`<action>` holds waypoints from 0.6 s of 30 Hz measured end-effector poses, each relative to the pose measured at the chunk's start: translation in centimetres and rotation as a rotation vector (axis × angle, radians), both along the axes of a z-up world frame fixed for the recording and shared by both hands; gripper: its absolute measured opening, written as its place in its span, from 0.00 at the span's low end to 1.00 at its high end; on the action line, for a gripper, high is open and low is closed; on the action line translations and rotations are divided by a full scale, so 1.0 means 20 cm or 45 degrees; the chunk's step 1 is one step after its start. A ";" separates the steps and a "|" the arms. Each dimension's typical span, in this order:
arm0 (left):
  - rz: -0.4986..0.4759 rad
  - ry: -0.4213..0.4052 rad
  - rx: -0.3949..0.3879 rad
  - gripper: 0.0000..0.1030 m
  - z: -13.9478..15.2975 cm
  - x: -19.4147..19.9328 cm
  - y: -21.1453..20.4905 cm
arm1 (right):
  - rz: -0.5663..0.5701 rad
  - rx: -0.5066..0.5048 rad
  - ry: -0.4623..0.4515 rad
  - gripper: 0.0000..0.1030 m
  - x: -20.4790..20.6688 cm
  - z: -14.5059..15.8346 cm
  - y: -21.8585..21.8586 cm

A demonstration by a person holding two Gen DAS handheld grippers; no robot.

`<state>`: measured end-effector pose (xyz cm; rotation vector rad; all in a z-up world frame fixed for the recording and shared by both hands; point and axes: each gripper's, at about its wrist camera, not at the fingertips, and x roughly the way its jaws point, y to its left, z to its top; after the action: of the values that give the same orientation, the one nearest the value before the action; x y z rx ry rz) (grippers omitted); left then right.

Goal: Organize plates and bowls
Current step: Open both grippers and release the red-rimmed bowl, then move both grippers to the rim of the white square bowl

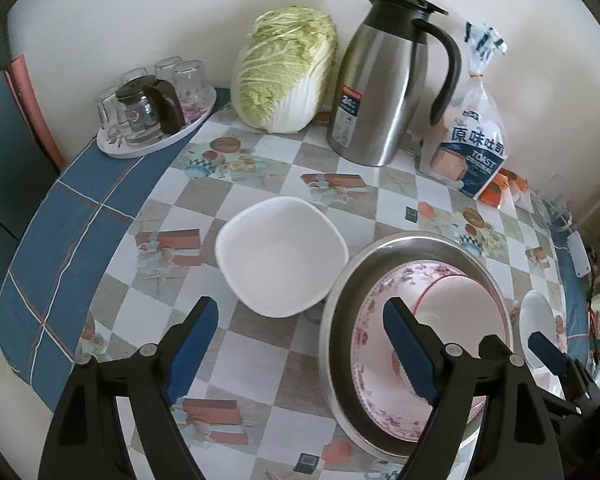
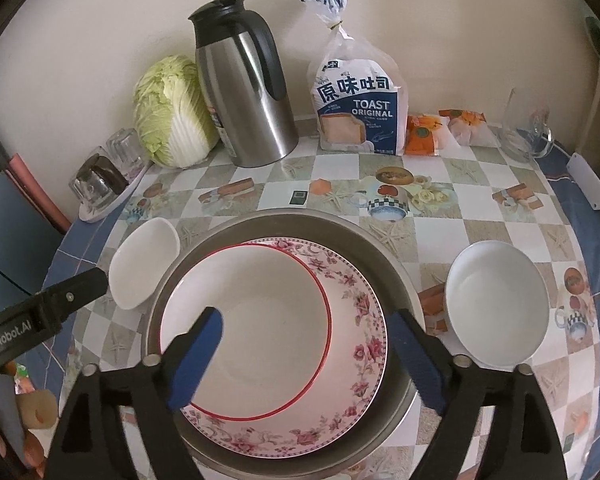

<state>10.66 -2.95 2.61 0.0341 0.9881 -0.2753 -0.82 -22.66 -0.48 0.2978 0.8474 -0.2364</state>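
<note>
A steel basin [image 2: 284, 218] sits on the checked tablecloth and holds a floral plate [image 2: 364, 320] with a red-rimmed white bowl [image 2: 260, 312] resting in it. My right gripper [image 2: 308, 346] hovers open over that bowl, touching nothing. A white square bowl [image 1: 280, 256] stands left of the basin [image 1: 340, 304]. My left gripper [image 1: 302, 346] is open just in front of it, with its right finger over the basin's floral plate [image 1: 370, 332]. A pale round bowl [image 2: 496, 304] stands right of the basin. One blue pad of the right gripper's fingers [image 1: 546, 356] shows in the left wrist view.
Along the back wall stand a napa cabbage [image 1: 284, 72], a steel thermos jug [image 1: 380, 80], a bag of toast [image 2: 356, 112] and orange snack packets [image 2: 424, 132]. A tray of glasses [image 1: 152, 108] is at the back left. A glass jug [image 2: 528, 136] is at the back right.
</note>
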 end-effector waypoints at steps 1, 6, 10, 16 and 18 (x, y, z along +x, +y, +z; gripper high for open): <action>0.004 -0.001 0.000 0.83 0.00 0.00 0.01 | 0.002 -0.003 -0.001 0.91 0.00 0.00 0.01; 0.039 -0.002 -0.012 0.83 0.00 0.03 0.08 | -0.013 -0.018 -0.012 1.00 0.00 0.00 0.02; 0.084 -0.002 -0.034 0.83 -0.01 0.05 0.16 | -0.031 -0.019 -0.029 1.00 0.00 0.01 0.03; 0.151 0.000 -0.082 0.97 -0.02 0.10 0.29 | -0.037 -0.054 -0.030 1.00 0.00 0.02 0.07; 0.166 0.000 -0.102 0.98 -0.03 0.11 0.32 | -0.037 -0.055 -0.036 1.00 0.01 0.03 0.09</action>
<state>12.84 3.53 2.10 -0.1032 0.9744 -0.1948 -0.69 -20.92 0.07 0.2728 0.8097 -0.2765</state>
